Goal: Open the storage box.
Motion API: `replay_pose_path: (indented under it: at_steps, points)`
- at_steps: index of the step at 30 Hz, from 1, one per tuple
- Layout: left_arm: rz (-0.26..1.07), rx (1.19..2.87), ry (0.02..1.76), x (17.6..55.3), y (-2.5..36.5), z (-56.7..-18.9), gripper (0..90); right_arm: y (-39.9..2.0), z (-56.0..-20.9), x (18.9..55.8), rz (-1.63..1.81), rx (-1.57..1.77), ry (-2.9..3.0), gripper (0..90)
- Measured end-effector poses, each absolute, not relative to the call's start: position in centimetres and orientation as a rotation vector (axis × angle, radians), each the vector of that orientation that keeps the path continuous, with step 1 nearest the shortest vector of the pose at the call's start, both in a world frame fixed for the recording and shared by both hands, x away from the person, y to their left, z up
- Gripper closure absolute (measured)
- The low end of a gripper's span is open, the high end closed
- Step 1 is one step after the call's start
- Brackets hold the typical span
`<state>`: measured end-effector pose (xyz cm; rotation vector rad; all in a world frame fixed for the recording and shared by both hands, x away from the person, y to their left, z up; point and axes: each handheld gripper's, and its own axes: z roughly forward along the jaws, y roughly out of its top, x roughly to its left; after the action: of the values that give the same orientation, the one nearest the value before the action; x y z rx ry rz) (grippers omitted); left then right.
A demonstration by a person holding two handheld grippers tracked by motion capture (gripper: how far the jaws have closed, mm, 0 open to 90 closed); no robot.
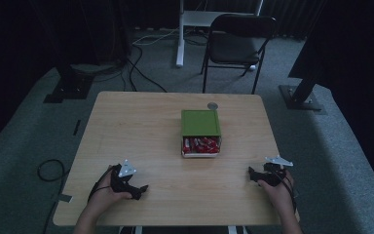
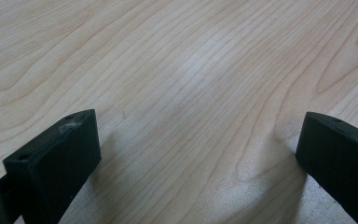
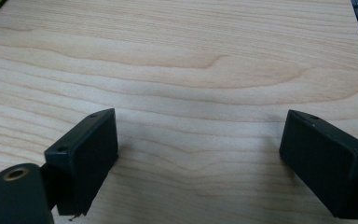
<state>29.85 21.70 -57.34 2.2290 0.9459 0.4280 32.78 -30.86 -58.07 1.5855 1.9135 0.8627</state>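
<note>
A green box (image 1: 200,123) lies in the middle of the wooden table (image 1: 141,131), its near side open and showing red packets (image 1: 201,145). My left gripper (image 1: 139,191) rests on the table at the near left, held in a hand, well short of the box. In the left gripper view its black jaws stand wide apart over bare wood, and the left gripper (image 2: 198,154) is open and empty. My right gripper (image 1: 252,176) rests at the near right, also in a hand. In the right gripper view the right gripper (image 3: 200,154) is open with nothing between its jaws.
A small grey round disc (image 1: 213,105) lies on the table just behind the box. A black chair (image 1: 238,41) and a white stand (image 1: 180,34) are on the carpet beyond the table. Cables (image 1: 48,170) trail on the floor at the left.
</note>
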Motion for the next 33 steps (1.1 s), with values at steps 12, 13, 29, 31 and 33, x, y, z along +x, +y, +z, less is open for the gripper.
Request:
replay_pose_path:
  at_steps: [12,13,29,31,33]
  points:
    - [0.463,2.252,0.871,29.6,21.0,-57.3,0.7,-30.9,-58.1,32.8,0.862,1.586,1.914,10.7]
    - [0.472,2.253,0.864,29.6,20.8,-57.2,0.7,-30.9,-58.1,32.8,0.862,1.585,1.914,10.7]
    - [0.621,2.297,0.669,29.0,16.6,-55.6,0.8,-30.9,-58.1,32.8,0.862,1.586,1.915,10.7]
    - [0.653,2.292,0.641,29.0,15.9,-55.3,0.8,-30.9,-58.1,32.8,0.862,1.585,1.915,10.6]
    - [0.673,2.279,0.616,29.0,15.2,-55.0,0.8,-30.9,-58.1,32.8,0.863,1.584,1.916,10.6]
